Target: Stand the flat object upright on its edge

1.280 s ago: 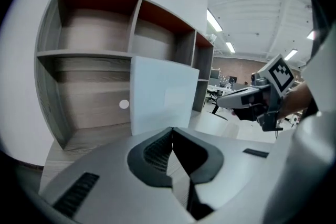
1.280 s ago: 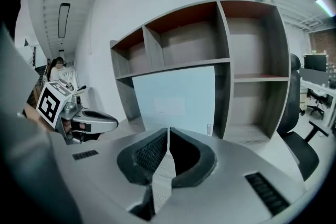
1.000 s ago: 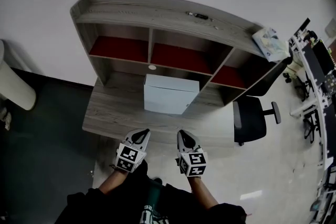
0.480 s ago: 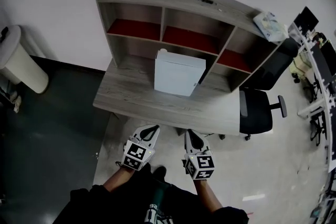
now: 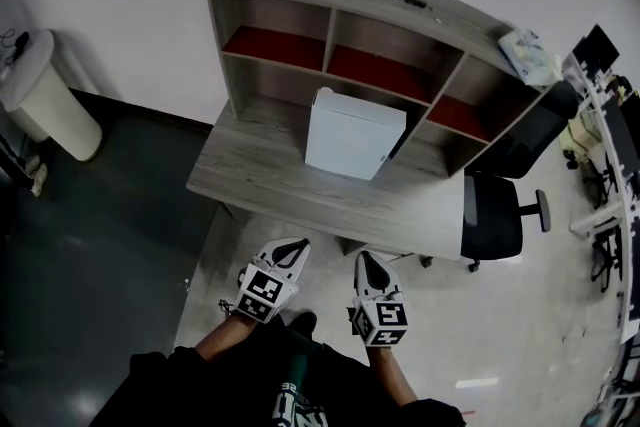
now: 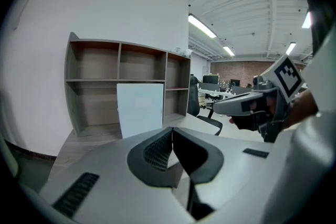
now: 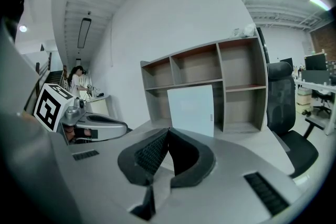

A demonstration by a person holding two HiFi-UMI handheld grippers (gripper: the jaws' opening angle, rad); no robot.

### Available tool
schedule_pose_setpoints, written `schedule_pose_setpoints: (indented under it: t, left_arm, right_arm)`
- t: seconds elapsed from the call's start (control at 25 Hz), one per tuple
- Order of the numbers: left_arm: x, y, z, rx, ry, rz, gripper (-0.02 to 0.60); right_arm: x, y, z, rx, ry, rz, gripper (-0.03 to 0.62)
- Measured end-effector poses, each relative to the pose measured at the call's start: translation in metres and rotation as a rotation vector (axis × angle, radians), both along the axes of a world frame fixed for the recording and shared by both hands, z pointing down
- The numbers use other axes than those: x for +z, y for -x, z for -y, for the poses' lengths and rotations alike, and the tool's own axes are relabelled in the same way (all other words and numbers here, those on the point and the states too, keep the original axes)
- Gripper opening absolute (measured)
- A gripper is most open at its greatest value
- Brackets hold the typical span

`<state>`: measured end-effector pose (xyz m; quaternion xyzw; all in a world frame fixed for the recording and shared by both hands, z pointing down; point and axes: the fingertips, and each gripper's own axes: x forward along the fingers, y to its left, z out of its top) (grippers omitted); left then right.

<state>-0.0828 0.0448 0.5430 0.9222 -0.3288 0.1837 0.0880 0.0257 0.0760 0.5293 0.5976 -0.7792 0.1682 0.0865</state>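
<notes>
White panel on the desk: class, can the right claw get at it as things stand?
Probably not yet. The right claw hangs shut, short of the desk, and the white panel stands well back by the shelves. Nothing blocks the way, though.

No lettering, label or number can be read anywhere.

Matt grey wood-grain desk (image 5: 300, 187), smooth white panel (image 5: 354, 135)
</notes>
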Motion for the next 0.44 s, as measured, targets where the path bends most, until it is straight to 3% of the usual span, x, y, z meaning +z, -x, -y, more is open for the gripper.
schedule_pose_setpoints:
  t: [0.44]
  left_arm:
    - [0.0071,-0.0067,0.0002,-0.011,0.027,-0.002,0.012]
  right_arm:
    - [0.0008,-0.0018,0.0027,-0.033,0.007,-0.002,0.034]
